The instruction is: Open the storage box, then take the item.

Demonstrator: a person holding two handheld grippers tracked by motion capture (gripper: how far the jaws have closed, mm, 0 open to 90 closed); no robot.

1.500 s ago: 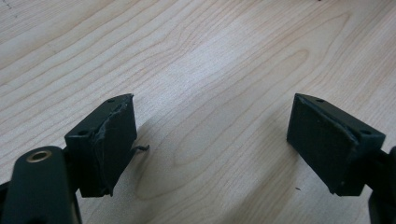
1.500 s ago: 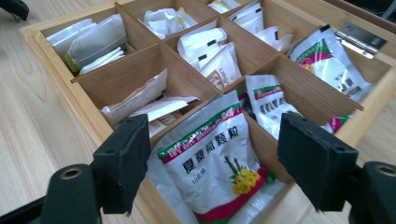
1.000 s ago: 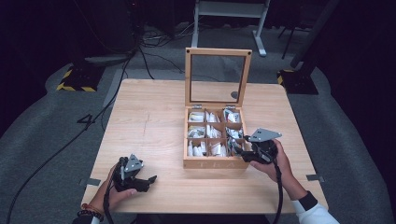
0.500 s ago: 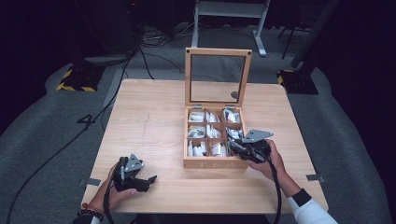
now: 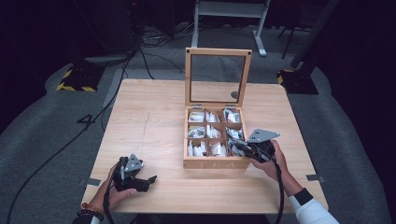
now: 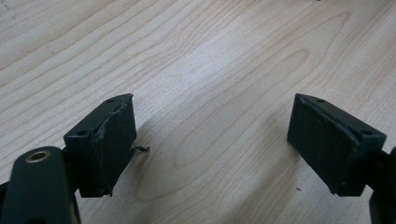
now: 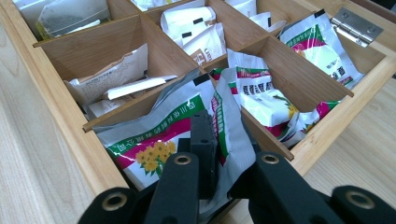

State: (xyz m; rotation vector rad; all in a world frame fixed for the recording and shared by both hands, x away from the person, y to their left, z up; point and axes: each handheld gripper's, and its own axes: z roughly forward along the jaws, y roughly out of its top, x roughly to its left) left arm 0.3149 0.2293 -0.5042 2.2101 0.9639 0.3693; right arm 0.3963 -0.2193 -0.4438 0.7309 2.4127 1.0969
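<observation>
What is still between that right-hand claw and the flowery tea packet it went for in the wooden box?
Nothing visible. The right gripper has just been closing, and its jaws now pinch the tea packet with yellow flowers in a near corner compartment of the wooden box. The neighbouring packets lie beside it, not between.

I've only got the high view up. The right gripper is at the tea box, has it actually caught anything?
Observer: Yes. The right gripper has just closed on a tea sachet with yellow flowers, in the box's near right corner compartment.
Operator: And the left gripper, anything in it?
Observer: No. The left gripper is open, bare table between its fingers.
Operator: What's in the next compartment?
Observer: Another green and red sachet.
</observation>
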